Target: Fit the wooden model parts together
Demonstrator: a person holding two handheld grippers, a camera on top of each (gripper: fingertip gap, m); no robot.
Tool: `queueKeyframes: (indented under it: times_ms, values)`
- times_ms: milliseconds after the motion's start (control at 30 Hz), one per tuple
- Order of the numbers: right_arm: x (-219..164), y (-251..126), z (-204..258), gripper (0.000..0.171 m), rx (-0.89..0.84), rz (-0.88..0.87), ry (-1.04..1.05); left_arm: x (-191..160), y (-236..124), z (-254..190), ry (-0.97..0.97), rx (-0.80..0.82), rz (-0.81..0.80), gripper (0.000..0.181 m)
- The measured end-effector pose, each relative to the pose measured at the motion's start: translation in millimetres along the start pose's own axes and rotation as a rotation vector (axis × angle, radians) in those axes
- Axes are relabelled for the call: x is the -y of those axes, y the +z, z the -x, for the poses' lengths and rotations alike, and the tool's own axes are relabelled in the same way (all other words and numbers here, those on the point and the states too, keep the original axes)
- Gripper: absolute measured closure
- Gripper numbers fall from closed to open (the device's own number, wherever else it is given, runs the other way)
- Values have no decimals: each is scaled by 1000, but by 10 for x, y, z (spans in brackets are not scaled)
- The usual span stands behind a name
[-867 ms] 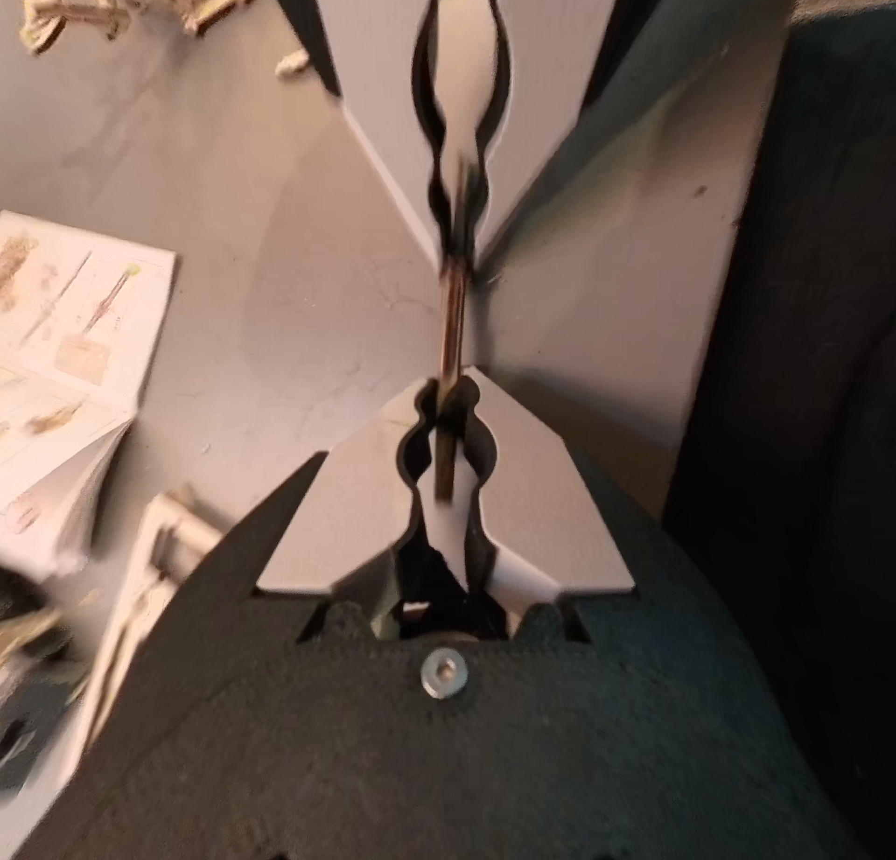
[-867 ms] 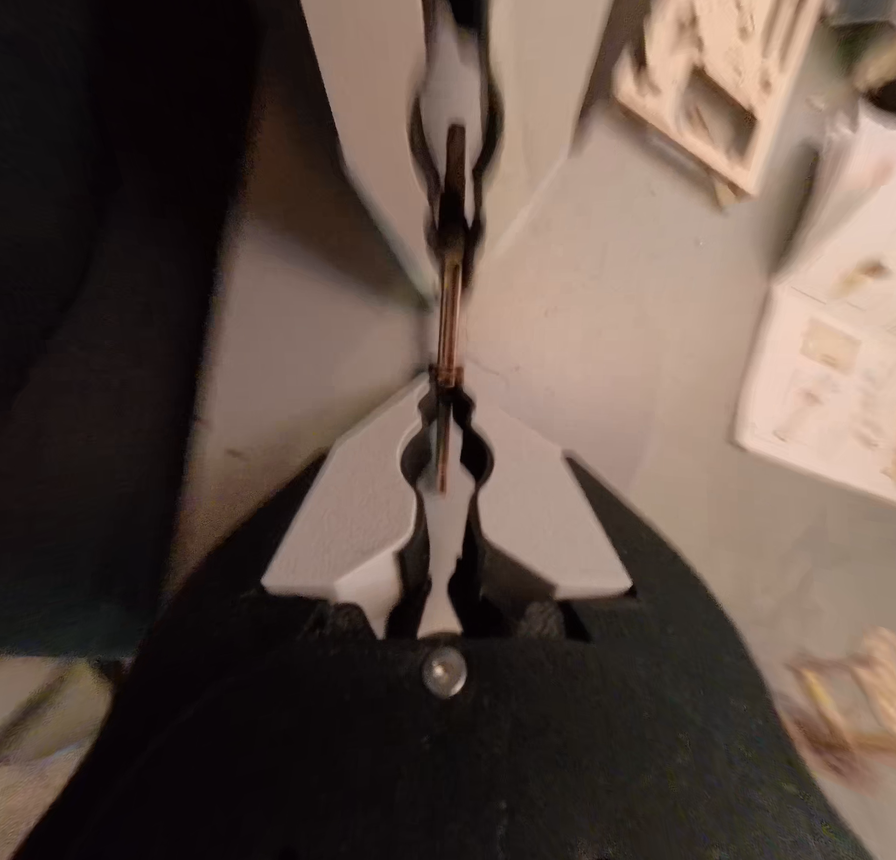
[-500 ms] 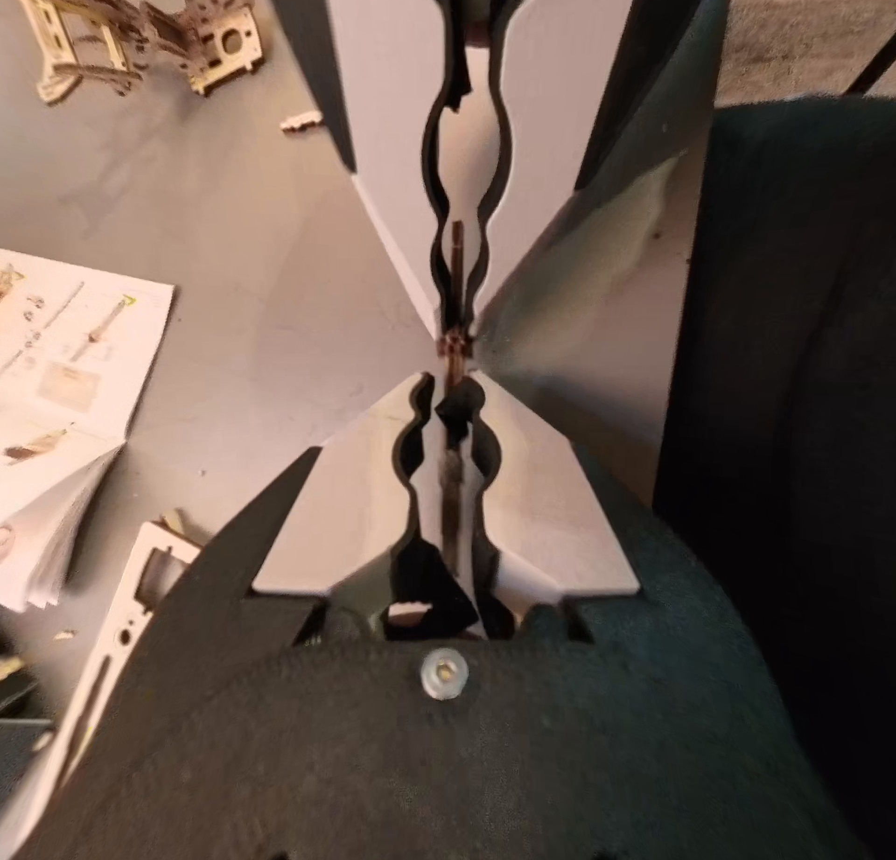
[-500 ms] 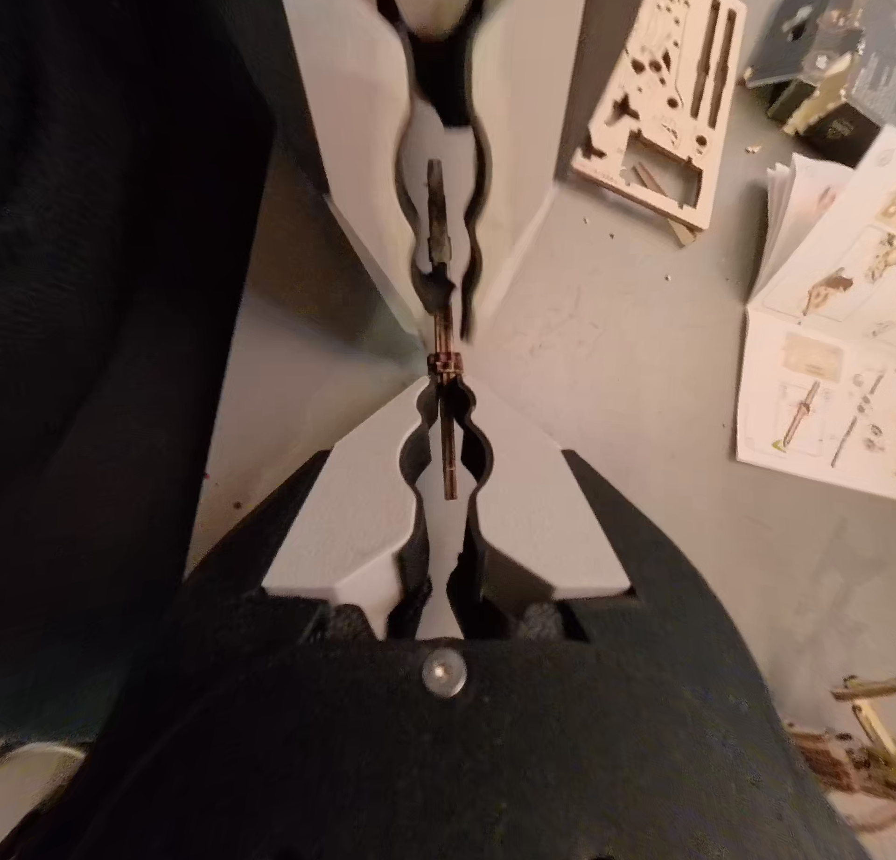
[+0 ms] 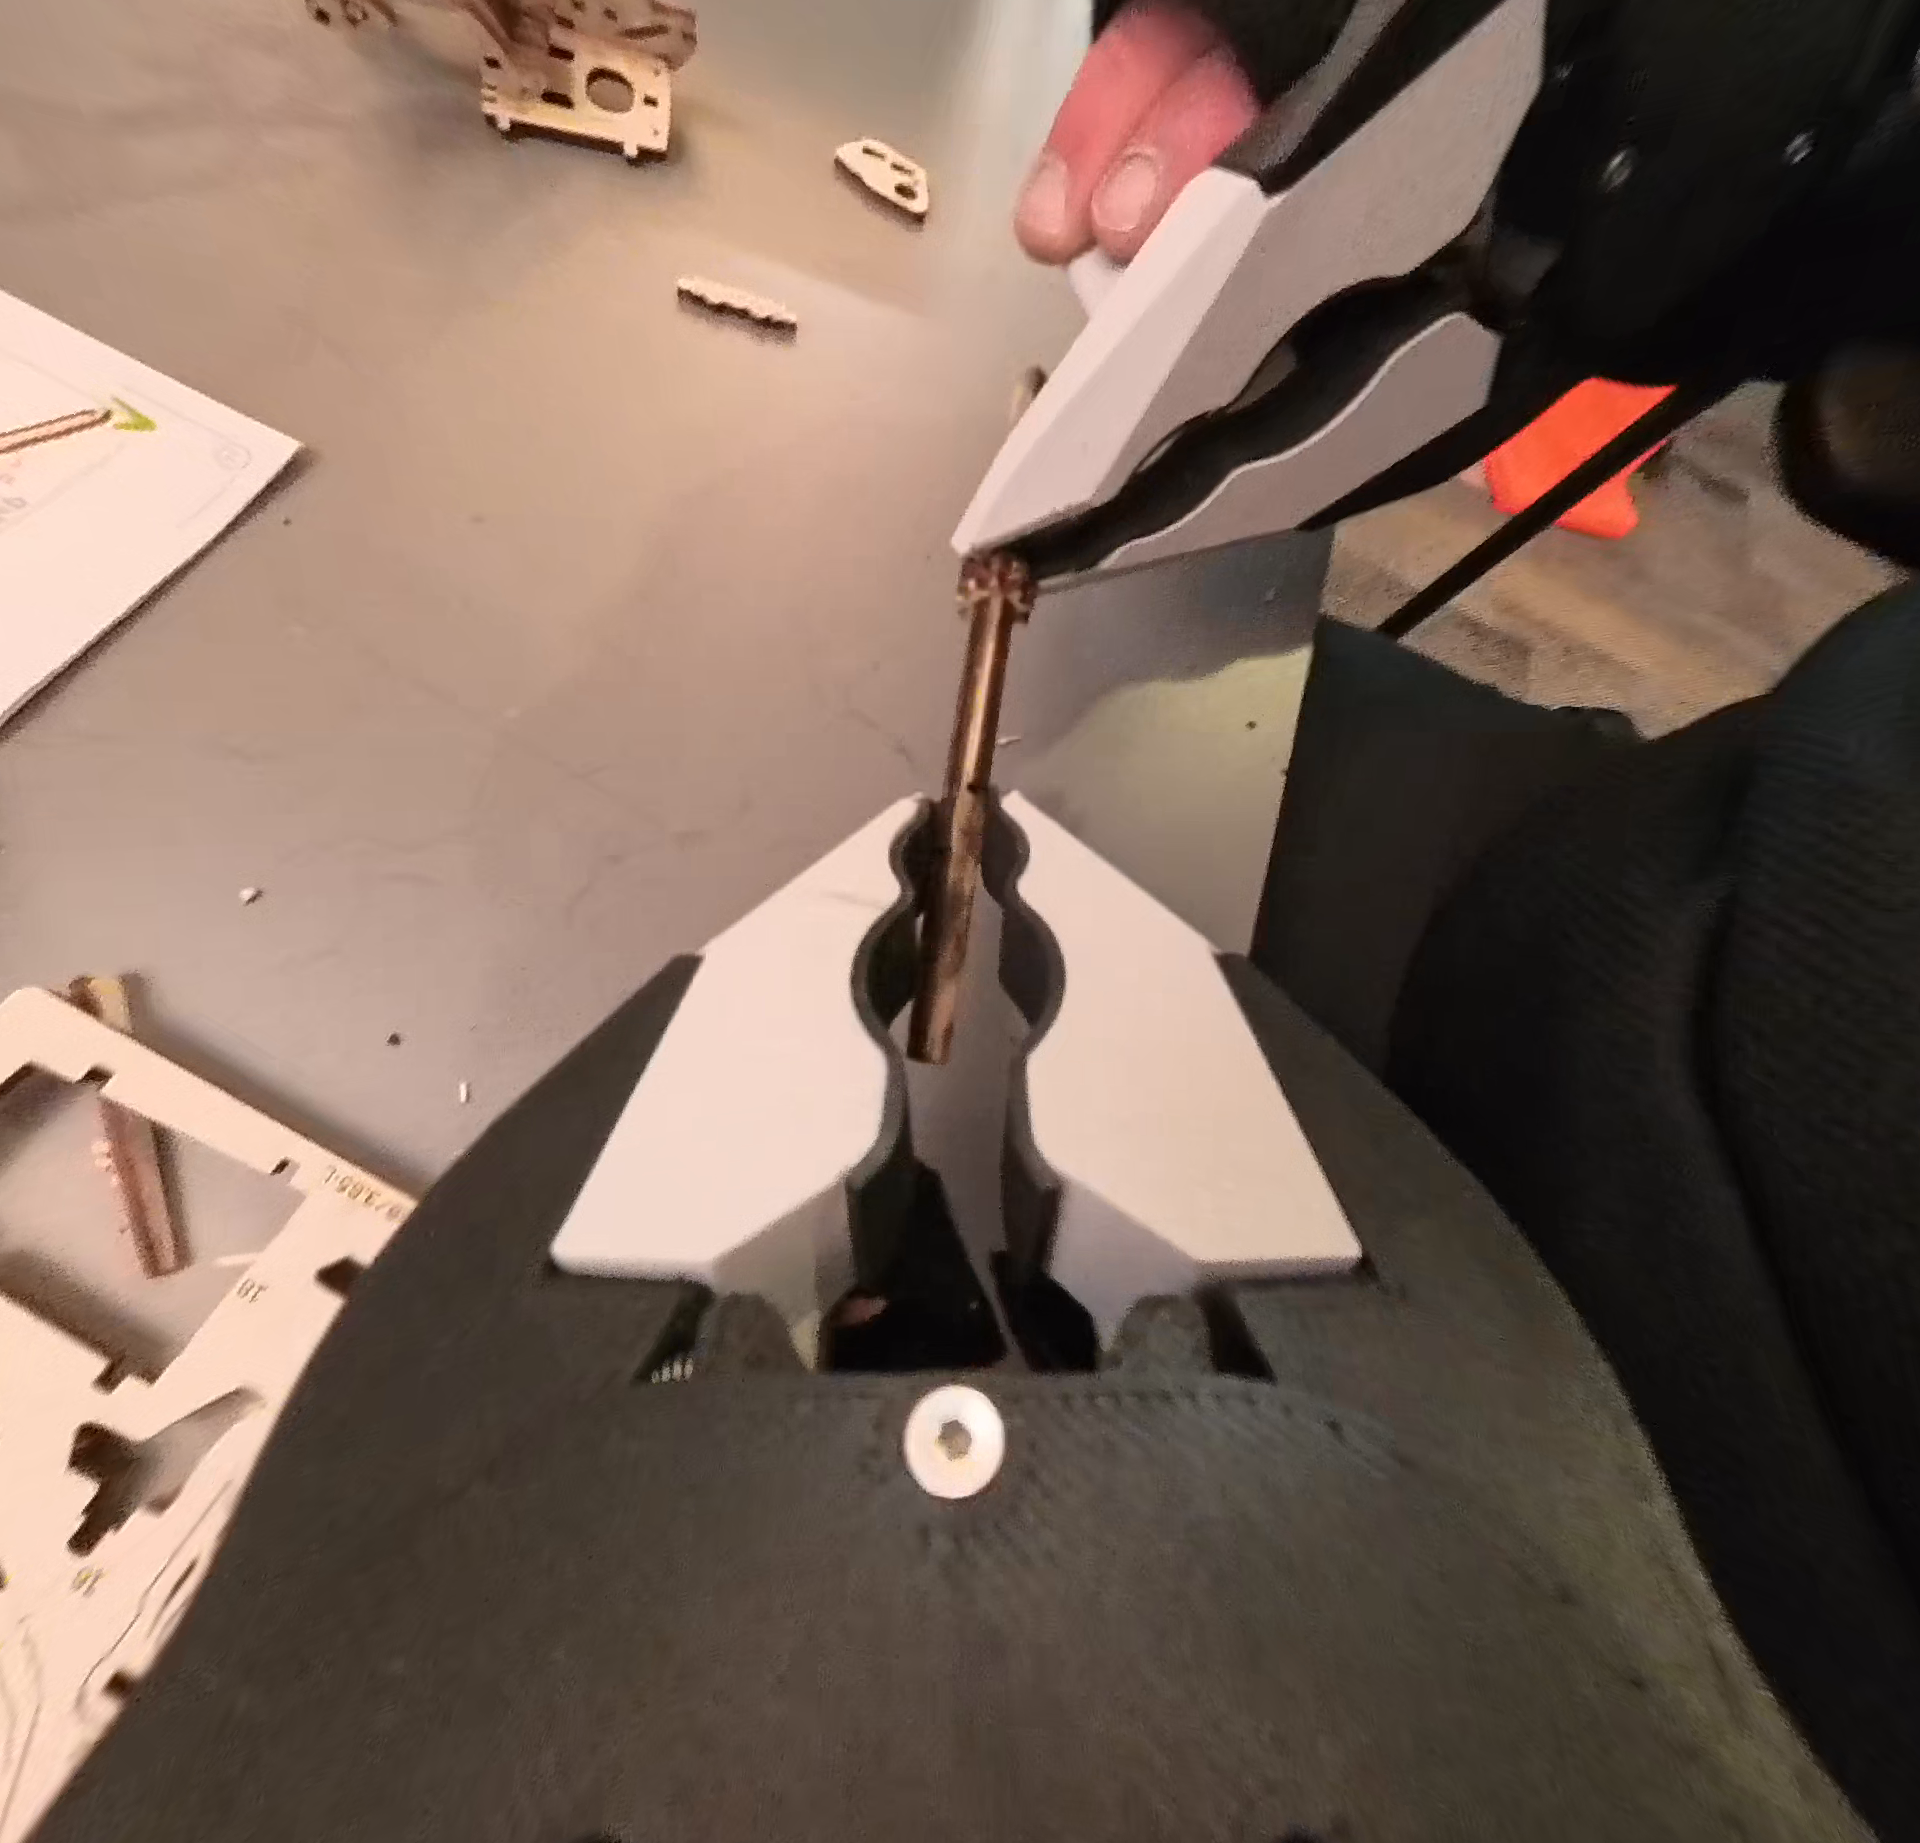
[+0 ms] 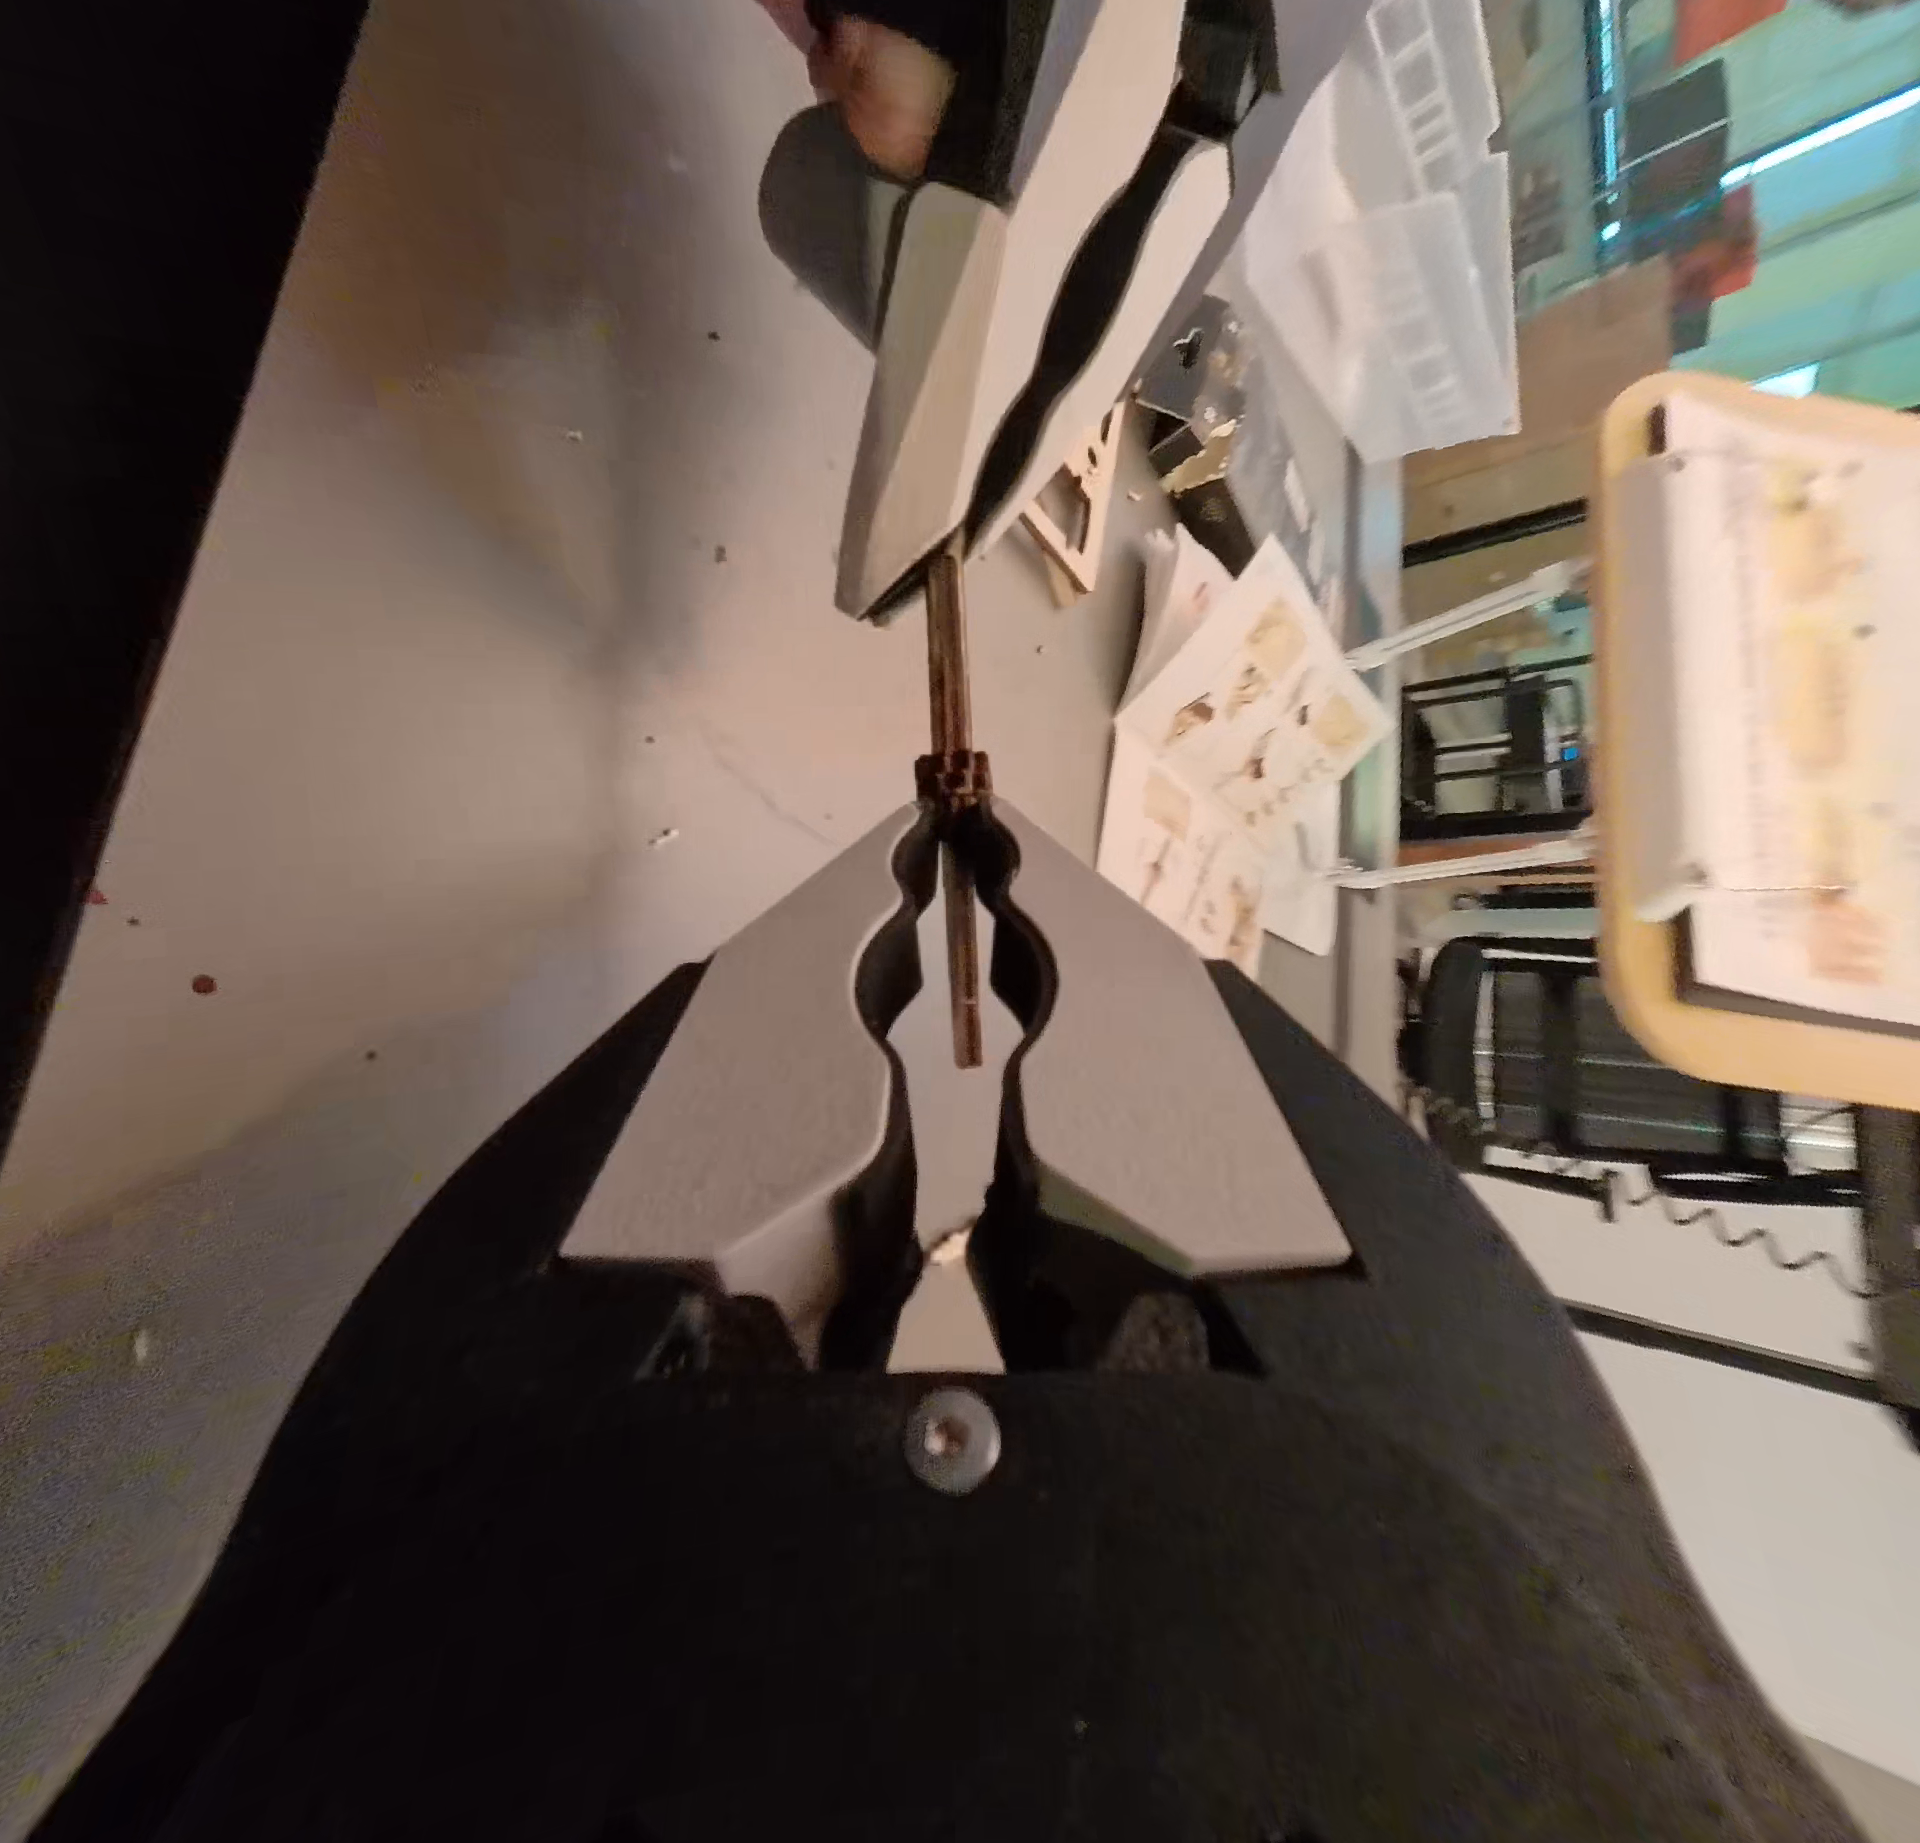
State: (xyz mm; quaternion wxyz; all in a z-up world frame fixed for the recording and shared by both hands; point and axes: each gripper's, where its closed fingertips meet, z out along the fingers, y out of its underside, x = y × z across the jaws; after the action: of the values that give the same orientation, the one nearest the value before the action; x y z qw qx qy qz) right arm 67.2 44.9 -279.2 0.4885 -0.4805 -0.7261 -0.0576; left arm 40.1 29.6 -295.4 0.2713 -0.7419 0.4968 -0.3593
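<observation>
**An office turned hobby bench**

A grey desk (image 5: 520, 650) carries laser-cut wooden sheets (image 5: 125, 1274), a half-built wooden model (image 5: 520, 48), loose wooden bits (image 5: 736, 302) and an open instruction booklet (image 6: 1236, 744). Beyond the desk edge stand black office chairs (image 6: 1621, 1066), a coiled cable (image 6: 1714, 1232) and translucent storage drawers (image 6: 1423, 235).

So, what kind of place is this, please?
Probably a hobby or workshop desk in an office-like room. On the grey table lie a laser-cut wooden sheet, a half-built wooden model and an open instruction booklet. Behind them stand office chairs.
</observation>
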Motion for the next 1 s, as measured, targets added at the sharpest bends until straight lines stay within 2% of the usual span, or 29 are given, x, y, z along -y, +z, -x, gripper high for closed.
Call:
queueKeyframes:
  times_ms: [33,133,167,267,367,400,433,533,600,733,867,1000]
  values:
    - [8,-17,-26,168,-14,1,-21,25,-8,-33,-4,-24,-14,176]
    - [-26,-75,-144,163,-41,8,55,162,-67,-16,16,25,-93,180]
    - [-58,-107,-196,156,-49,12,117,208,-91,21,49,76,-116,180]
    - [-78,-227,-337,139,-4,-57,474,378,-161,11,150,157,-181,180]
    - [-118,-299,-452,109,54,-106,806,445,-188,-22,263,204,-183,180]
    - [-84,-336,-500,109,60,-144,864,474,-200,-55,301,208,-193,180]
    - [-54,-372,-550,117,47,-171,881,484,-196,-115,337,191,-194,180]
    - [13,-379,-458,145,87,-113,784,543,-218,-185,393,199,-204,180]
    - [43,-386,-410,153,103,-62,720,572,-257,-196,420,213,-212,180]
    - [152,-510,-427,159,98,-21,623,626,-337,-235,462,217,-239,177]
    - [262,-603,-456,162,49,24,569,699,-404,-286,489,216,-258,160]
    - [333,-721,-514,161,-39,74,535,822,-462,-412,549,207,-289,173]
